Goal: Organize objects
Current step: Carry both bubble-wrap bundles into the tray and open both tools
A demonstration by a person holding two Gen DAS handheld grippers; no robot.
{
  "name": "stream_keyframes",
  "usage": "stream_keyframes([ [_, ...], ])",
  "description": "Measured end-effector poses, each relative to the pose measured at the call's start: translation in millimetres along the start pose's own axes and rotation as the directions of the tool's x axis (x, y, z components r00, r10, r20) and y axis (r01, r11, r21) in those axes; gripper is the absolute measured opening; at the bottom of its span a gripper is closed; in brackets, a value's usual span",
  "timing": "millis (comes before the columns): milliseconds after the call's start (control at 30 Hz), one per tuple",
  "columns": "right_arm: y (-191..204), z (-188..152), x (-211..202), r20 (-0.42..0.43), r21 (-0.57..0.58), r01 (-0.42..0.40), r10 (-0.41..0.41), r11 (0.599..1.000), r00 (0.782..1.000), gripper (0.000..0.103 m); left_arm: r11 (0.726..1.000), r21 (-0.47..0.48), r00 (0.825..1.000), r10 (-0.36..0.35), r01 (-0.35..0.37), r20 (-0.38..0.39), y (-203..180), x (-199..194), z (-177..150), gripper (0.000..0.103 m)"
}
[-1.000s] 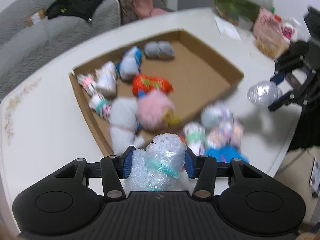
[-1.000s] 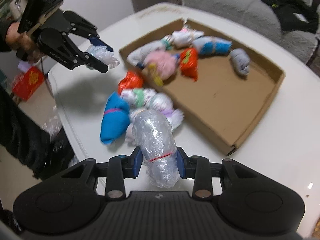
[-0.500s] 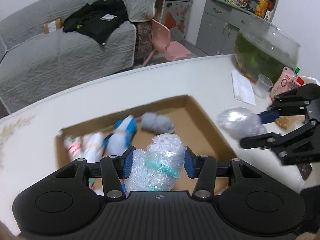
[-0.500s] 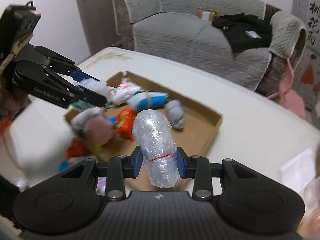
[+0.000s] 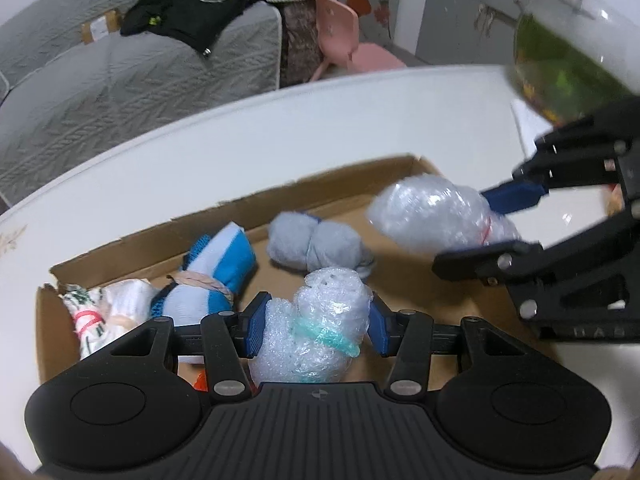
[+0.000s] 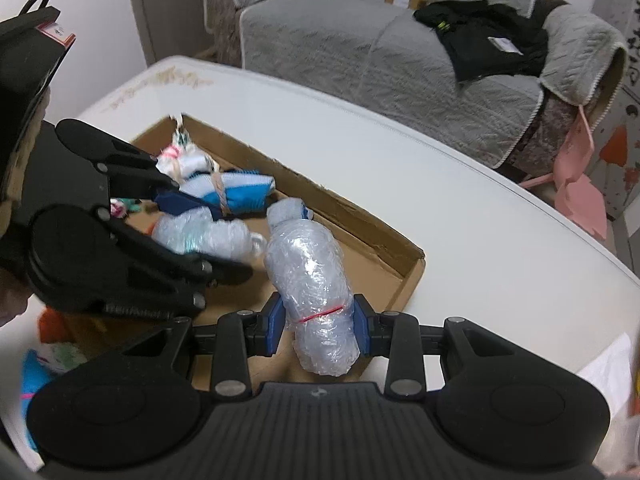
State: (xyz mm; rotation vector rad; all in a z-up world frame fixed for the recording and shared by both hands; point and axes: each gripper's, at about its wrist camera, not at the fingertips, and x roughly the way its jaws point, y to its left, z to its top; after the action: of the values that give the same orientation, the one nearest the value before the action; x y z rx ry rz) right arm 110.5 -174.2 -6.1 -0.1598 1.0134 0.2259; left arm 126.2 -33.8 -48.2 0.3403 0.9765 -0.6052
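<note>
Left tool (image 5: 316, 330) clamped on a bubble-wrap bundle with a teal band (image 5: 312, 332), blue pads pressed into both its sides; held above the near part of the cardboard tray (image 5: 336, 184); same tool seen from the right wrist view (image 6: 208, 236), bundle lying crosswise between the pads.

Right tool (image 6: 318, 328) clamped on a longer bubble-wrap roll with a thin red band (image 6: 310, 276), pads squeezing its lower half; roll tilted up and away, hanging over the tray's right end near the corner (image 6: 416, 260); from the left wrist view, same tool (image 5: 500, 220) reaching in from the right with the roll sticking out to the left over the tray floor.

Inside the tray: grey sock ball (image 5: 316, 246) near the middle of the far wall; blue-and-white bundle tied with a tan band (image 5: 212, 276) to its left; white patterned bundle with a red band (image 5: 100, 312) in the left corner; something orange (image 5: 200, 380) just visible under the left tool, too hidden to name.

Tray resting on the white desk (image 5: 240, 140); more wrapped bundles, blue and orange (image 6: 44, 344), on the desk outside the tray at lower left of the right wrist view, blurred.

Beyond the desk: grey sofa (image 6: 360, 40) with black clothing (image 6: 488, 40) thrown over it; pink child's chair (image 5: 344, 40).
</note>
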Motion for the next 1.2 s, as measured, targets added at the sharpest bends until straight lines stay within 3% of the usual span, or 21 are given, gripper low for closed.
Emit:
stream_keyframes([
  [500,-14,2,30,-0.037,0.021,0.016,-0.015,1.0,0.999,0.032,0.995,-0.055,0.997,0.081,-0.081,0.011,9,21,8,0.057],
  [700,-14,3,29,-0.03,0.042,0.013,-0.011,0.999,0.999,0.033,0.994,-0.072,0.997,0.082,-0.082,0.003,9,21,10,0.058],
  [1200,-16,4,25,-0.017,0.04,0.019,-0.018,0.999,1.0,0.037,0.991,-0.095,0.996,0.091,-0.092,-0.012,14,16,18,0.072],
])
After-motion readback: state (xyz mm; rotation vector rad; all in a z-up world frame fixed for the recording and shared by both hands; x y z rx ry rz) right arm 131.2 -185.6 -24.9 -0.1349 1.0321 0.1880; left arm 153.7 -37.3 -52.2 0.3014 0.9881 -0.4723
